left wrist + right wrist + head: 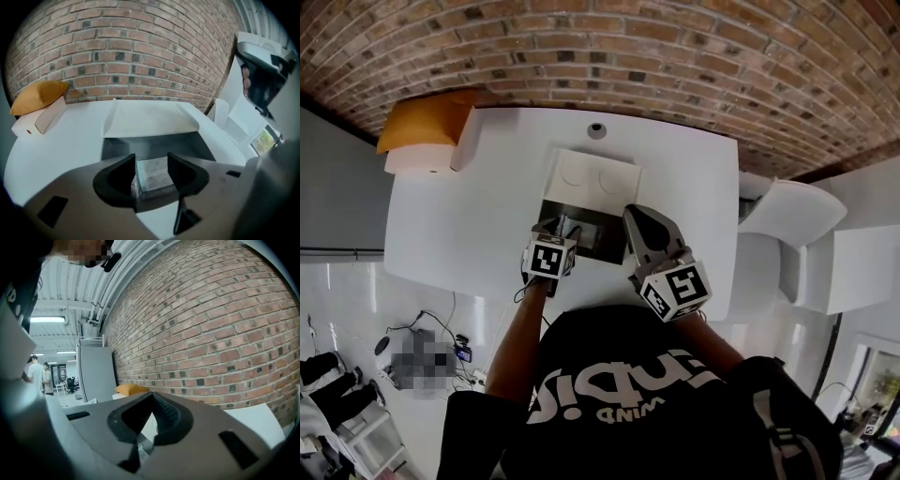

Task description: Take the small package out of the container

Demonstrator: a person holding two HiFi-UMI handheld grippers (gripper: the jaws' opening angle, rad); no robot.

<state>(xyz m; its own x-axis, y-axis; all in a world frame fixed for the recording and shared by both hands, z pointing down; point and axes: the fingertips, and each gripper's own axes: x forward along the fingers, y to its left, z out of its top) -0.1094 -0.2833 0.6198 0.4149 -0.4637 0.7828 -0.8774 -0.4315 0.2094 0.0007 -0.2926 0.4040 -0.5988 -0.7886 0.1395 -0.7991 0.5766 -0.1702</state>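
Bright even daylight; strong fisheye edges

In the left gripper view I get only the top face of the small package [153,174]; its sides lie behind the jaws of the left gripper [151,161], and the container [154,149] floor beneath is covered; from the head view I can't pick it out. The middle of the desk's [441,225] near edge is hidden by the person's shoulders [628,375]; the right gripper [152,397] blocks most of the desk in its own view.

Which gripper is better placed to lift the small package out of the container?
Left. The left gripper grips the small package at the container; the right gripper is shut, empty, pointing at the brick wall.
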